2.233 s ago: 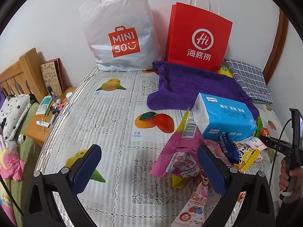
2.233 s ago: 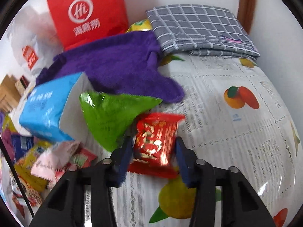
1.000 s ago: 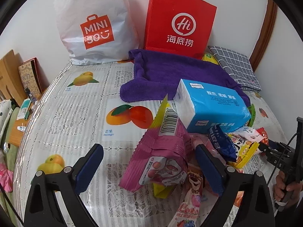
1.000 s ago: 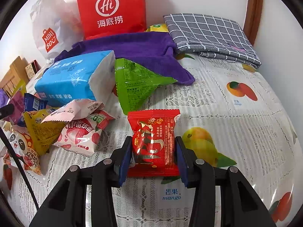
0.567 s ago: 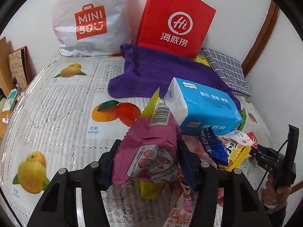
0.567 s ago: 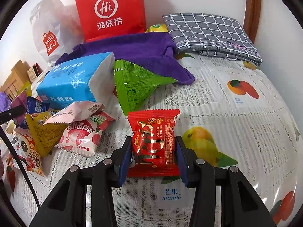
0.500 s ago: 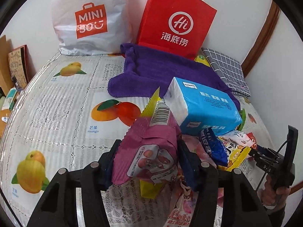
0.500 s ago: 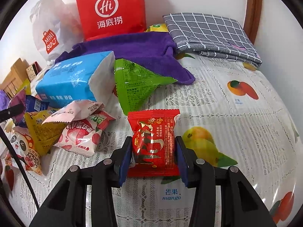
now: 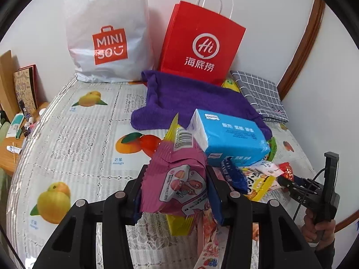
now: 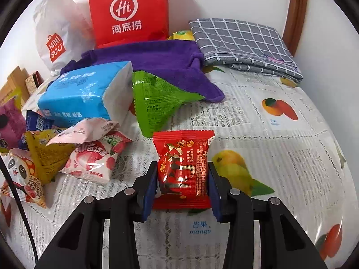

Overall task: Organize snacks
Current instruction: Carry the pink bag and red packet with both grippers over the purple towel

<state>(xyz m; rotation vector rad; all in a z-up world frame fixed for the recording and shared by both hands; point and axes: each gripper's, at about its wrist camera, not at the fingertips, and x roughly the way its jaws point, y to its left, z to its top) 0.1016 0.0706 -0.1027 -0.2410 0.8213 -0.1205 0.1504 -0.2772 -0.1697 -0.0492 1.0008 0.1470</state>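
Nearby, left gripper [image 9: 176, 194] jaws were closing, pads pressed on pink snack pack [image 9: 179, 179]. Right gripper [image 10: 182, 185] jaws were closing on red candy pack [image 10: 184, 165], low over fruit-print tablecloth [image 10: 291, 157]. Beyond — loose snack pile [image 10: 74, 152] beside blue tissue pack [image 10: 83, 94], unsorted. Farthest — red paper bag [image 9: 202, 47], white shopping bag [image 9: 107, 38]. Sorting looked barely begun.

White shopping bag [image 9: 107, 44]: far edge of worktop [image 9: 74, 139], against wall.
Red paper bag [image 9: 202, 47]: beside it.
Purple towel [image 9: 190, 100]: spread before red bag.
Checked cloth [image 10: 242, 42]: folded, far right corner.
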